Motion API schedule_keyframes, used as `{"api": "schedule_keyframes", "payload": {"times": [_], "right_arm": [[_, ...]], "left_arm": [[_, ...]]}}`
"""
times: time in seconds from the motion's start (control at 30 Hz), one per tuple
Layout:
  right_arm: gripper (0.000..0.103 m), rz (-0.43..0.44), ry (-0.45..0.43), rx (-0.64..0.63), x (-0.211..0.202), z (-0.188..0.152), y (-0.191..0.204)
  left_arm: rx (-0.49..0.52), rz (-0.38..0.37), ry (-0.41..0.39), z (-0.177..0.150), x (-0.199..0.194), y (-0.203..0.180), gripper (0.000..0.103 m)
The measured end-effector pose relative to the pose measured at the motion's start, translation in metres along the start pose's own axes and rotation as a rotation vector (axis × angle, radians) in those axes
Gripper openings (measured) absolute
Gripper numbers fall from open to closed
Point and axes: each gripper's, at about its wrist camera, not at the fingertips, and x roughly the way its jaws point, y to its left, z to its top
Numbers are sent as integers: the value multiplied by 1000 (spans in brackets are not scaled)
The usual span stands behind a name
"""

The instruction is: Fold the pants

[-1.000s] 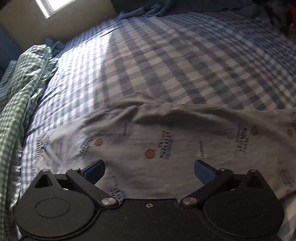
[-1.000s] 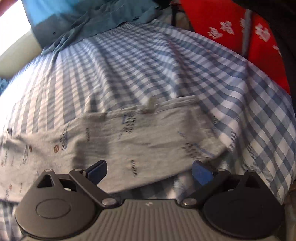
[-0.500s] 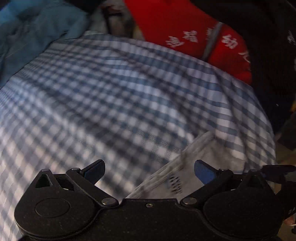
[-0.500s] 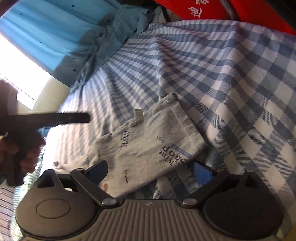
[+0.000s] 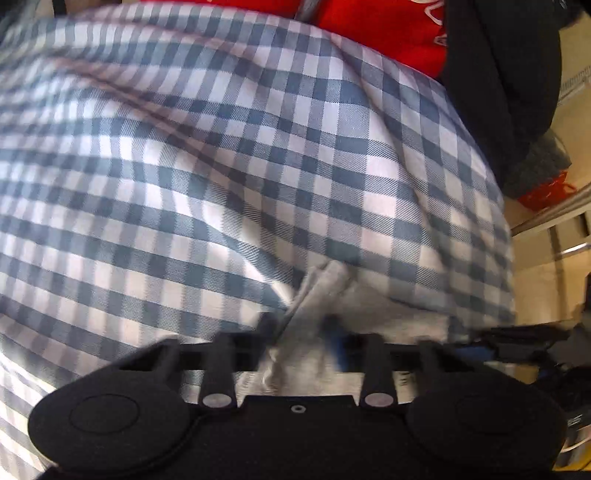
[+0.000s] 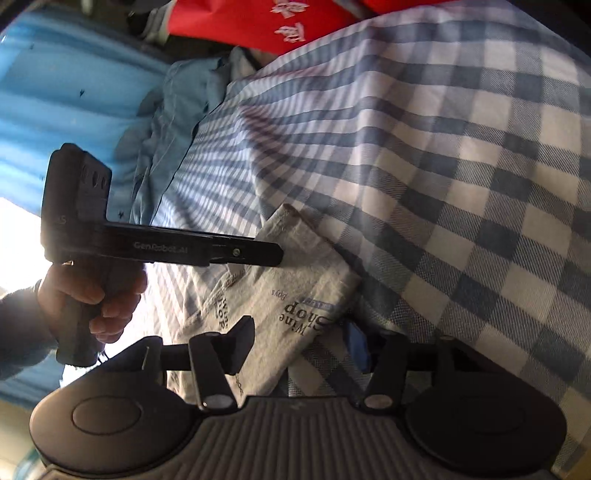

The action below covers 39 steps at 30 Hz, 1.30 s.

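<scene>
The grey printed pants (image 6: 295,280) lie on a blue checked bedsheet (image 6: 461,184). In the left wrist view my left gripper (image 5: 301,328) has its jaws narrowed around the far corner of the pants' end (image 5: 325,288); the frame is blurred. It also shows in the right wrist view (image 6: 258,253), touching that corner. My right gripper (image 6: 299,343) has its jaws partly closed on either side of the near corner of the pants, with a gap still showing.
Red fabric with white characters (image 6: 266,18) and blue cloth (image 6: 177,96) lie at the far side of the bed. The bed's edge (image 5: 506,229) drops off to the right, with furniture beyond.
Both grippers swung to the end of the pants and moved down onto its two corners. Their jaws went from wide open to narrowed around the cloth.
</scene>
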Motion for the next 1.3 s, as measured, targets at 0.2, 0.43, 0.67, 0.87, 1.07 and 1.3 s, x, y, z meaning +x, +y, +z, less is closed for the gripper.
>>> {"api": "schedule_keyframes", "payload": {"times": [0.2,0.43,0.67,0.87,1.07,1.3], "right_arm": [[61,6,3,-5,3,1,0],[65,64,10,25,5,3,-9],[63,74,10,13,8,6,-9],[33,-10,-33,144,10,5,-10],[19,-36,-70,254,15,1,-14],[14,-54,-93,297,25,6,-12]], "left_arm": [[140,79,-62,0,-18,-29,4],[349,121,-184,-22,-45,-57,4],[415,152,-200,-24,-53,-59,4],[341,208,-145,-7,-23,-43,4],[305,248,-82,1,3,-34,5],[127,240,-69,8,2,-20,20]]}}
